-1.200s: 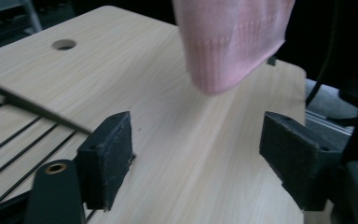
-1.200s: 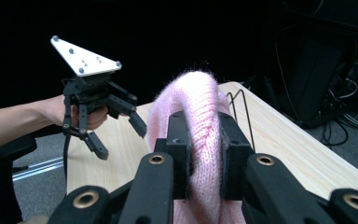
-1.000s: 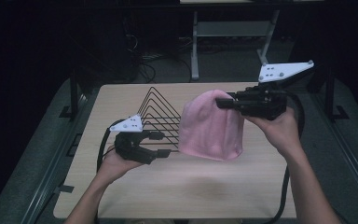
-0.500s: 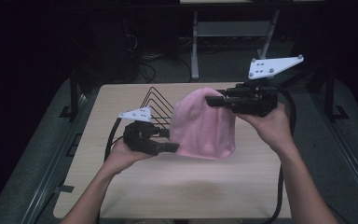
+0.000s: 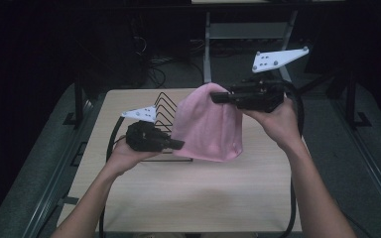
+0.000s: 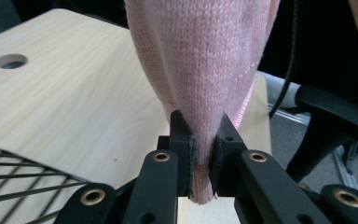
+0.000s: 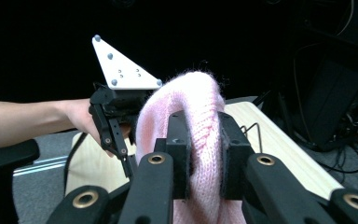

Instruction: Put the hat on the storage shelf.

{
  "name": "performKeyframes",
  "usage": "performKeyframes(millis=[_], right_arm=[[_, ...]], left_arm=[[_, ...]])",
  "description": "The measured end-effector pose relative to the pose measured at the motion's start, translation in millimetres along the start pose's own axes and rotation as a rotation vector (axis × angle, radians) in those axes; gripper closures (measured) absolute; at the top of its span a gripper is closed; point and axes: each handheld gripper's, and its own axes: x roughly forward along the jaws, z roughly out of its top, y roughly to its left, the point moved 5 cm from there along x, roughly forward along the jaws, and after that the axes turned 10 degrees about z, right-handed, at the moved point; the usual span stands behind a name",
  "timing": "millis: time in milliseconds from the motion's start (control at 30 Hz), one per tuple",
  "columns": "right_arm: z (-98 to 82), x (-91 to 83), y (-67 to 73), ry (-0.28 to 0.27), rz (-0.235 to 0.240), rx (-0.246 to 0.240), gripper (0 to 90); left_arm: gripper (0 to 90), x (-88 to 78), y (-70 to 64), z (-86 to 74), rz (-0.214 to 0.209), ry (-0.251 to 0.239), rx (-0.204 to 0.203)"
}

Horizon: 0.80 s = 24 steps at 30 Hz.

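High view, left to right. My left gripper [image 5: 177,144] has just been closing and now pinches the lower left edge of the hat [image 5: 209,124]; in the left gripper view the knit is squeezed flat between the pads [image 6: 185,154], so I judge the grip firm. Behind it the wire rack [image 5: 162,106] stands on the table [image 5: 188,198]. My right gripper [image 5: 217,97] is clamped on the hat's crown, a thick fold of knit between its pads [image 7: 179,154]. The hat hangs in the air over the table in front of the rack, crown up and opening down, long axis near upright. I hold it at two points, I judge, to keep it spread and steady.
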Motion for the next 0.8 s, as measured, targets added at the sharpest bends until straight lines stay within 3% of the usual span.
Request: performKeyframes(millis=[367, 800], right_arm=[[19.9, 6.5, -15.5, -0.038, -0.034, -0.011, 77.3], [25.3, 33.2, -39.4, -0.023, -0.051, -0.007, 77.2]], left_arm=[[81.9, -24.8, 29.2, 23.2, 0.115, 0.015, 0.026], [81.9, -36.5, 63.4, 17.3, 0.219, 0.041, 0.001]])
